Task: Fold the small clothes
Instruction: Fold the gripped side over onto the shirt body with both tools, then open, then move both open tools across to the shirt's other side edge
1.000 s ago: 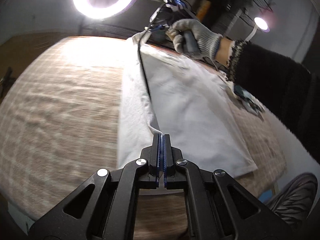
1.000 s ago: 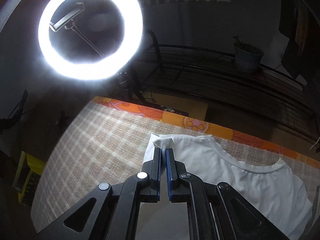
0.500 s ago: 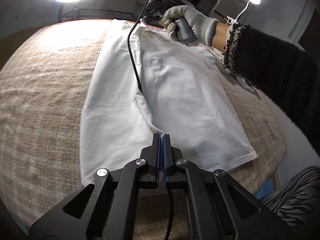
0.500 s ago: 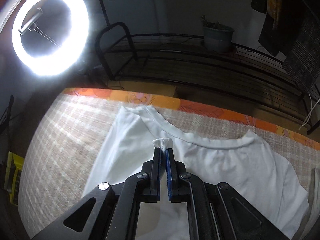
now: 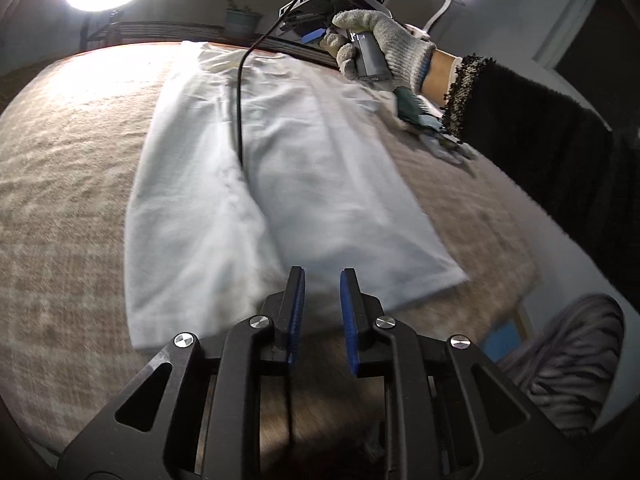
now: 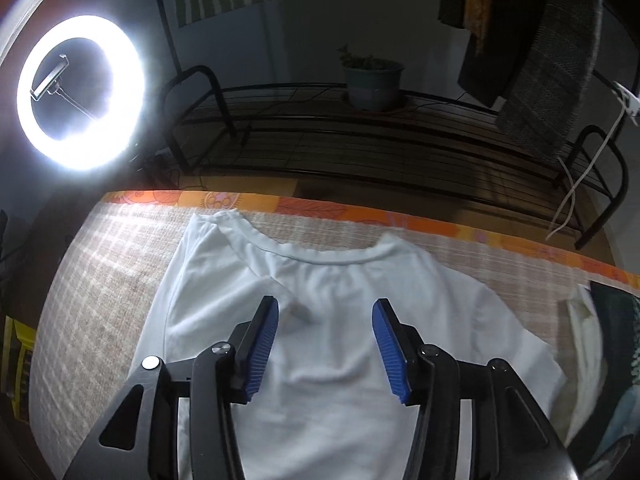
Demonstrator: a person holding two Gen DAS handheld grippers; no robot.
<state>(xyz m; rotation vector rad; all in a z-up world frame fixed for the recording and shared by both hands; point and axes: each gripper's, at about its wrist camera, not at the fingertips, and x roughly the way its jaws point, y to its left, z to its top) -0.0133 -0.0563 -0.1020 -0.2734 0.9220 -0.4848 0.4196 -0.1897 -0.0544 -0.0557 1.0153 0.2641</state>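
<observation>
Since a moment ago both grippers have let go — our white shirt (image 5: 280,184) lies flat on the checked cloth (image 5: 68,208), one side folded over, long axis from hem to collar. Our left gripper (image 5: 322,280) stands slightly apart above the hem, our right gripper (image 6: 324,312) wider near the collar — both empty.

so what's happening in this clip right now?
A person with a handheld gripper in each hand is folding a white T-shirt on a checked cloth-covered table. One side of the shirt is already folded over the body. Both grippers have just been opening: the left gripper near the hem and the right gripper below the neckline have open jaws with nothing pinched, the shirt lying flat beneath them. The gloved right hand shows in the left wrist view.
</observation>
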